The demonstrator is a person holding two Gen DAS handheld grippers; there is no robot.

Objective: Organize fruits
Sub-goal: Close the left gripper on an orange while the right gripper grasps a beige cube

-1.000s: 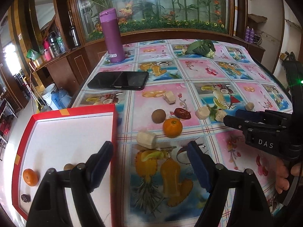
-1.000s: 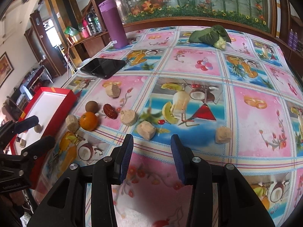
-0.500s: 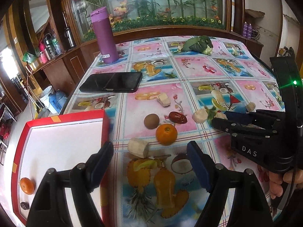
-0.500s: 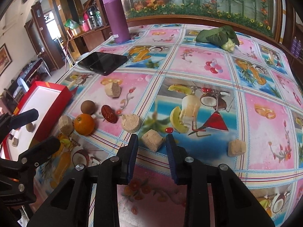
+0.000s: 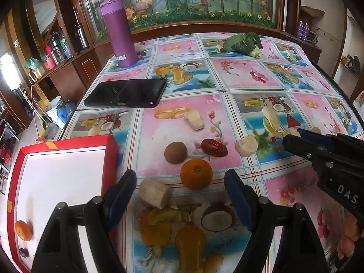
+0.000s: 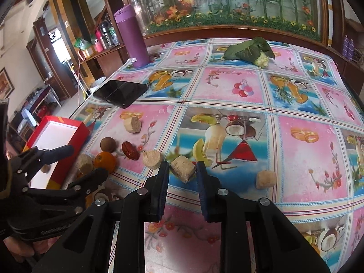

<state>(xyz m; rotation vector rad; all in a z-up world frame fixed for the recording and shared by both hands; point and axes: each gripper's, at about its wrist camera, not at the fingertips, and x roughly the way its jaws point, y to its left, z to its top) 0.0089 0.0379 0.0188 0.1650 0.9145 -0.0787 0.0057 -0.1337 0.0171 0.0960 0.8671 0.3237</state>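
Observation:
My left gripper (image 5: 180,185) is open, low over the table, with an orange (image 5: 196,174) just ahead between its fingers and a pale cut chunk (image 5: 154,193) by the left finger. A brown round fruit (image 5: 175,152), a red date (image 5: 214,147) and more pale chunks (image 5: 246,145) lie beyond. A red tray (image 5: 109,157) at the left holds a small orange (image 5: 23,230) and a dark fruit (image 5: 23,252). My right gripper (image 6: 182,170) is open, its fingers closely flanking a pale chunk (image 6: 183,171) on the table; contact is unclear.
A black phone (image 5: 126,93) lies behind the fruits. A purple flask (image 5: 118,31) stands at the back left and a leafy vegetable (image 5: 242,42) at the back. Another pale chunk (image 6: 265,179) lies right of the right gripper. The table edge runs along the left.
My left gripper has moved right from over the tray toward the orange. My right gripper has advanced and narrowed around the pale chunk.

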